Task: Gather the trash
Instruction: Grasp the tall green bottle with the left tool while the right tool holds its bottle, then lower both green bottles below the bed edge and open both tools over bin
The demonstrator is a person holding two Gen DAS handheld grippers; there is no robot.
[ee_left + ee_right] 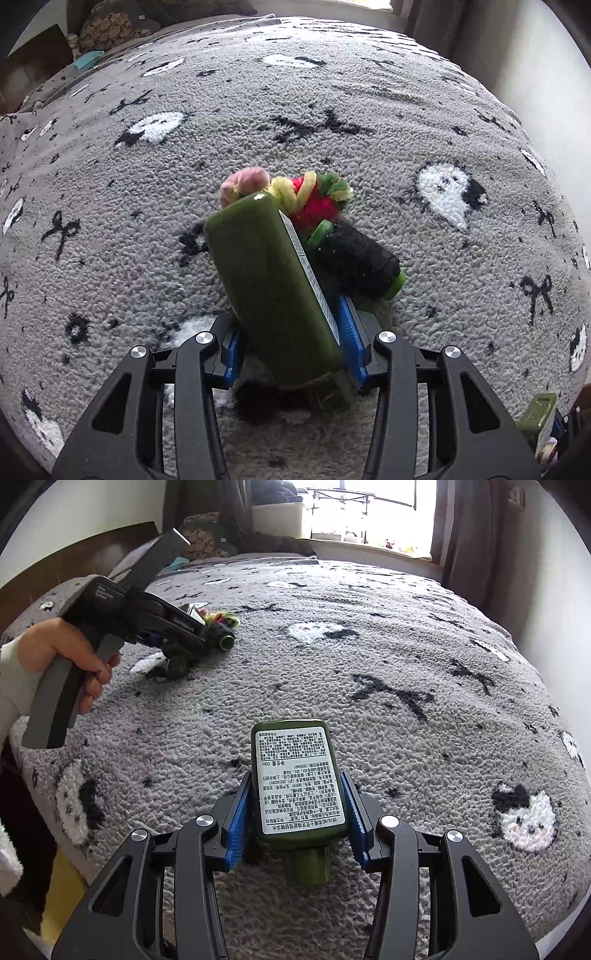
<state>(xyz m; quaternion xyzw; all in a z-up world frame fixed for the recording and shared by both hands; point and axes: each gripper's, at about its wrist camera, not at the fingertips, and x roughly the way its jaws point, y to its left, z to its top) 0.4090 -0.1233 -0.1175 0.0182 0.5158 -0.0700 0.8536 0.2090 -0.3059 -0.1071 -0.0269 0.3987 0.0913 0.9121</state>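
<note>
In the left wrist view, my left gripper (293, 336) is shut on a dark green bottle (269, 280), tilted, just above the grey blanket (332, 92). Beside it lie a black thread spool with green ends (358, 258) and a bundle of pink, yellow, red and green pipe cleaners (303, 195). In the right wrist view, my right gripper (297, 812) is shut on a second dark green bottle (299, 775) with a white label facing up, cap towards the camera. The left gripper (173, 627) shows there at the far left, held by a hand.
The patterned grey blanket (406, 664) covers a bed. Cushions (110, 26) and a teal item (88, 61) lie at the head end. A window and curtains (461, 524) stand beyond the bed. The bed's edge drops off at the left (44, 760).
</note>
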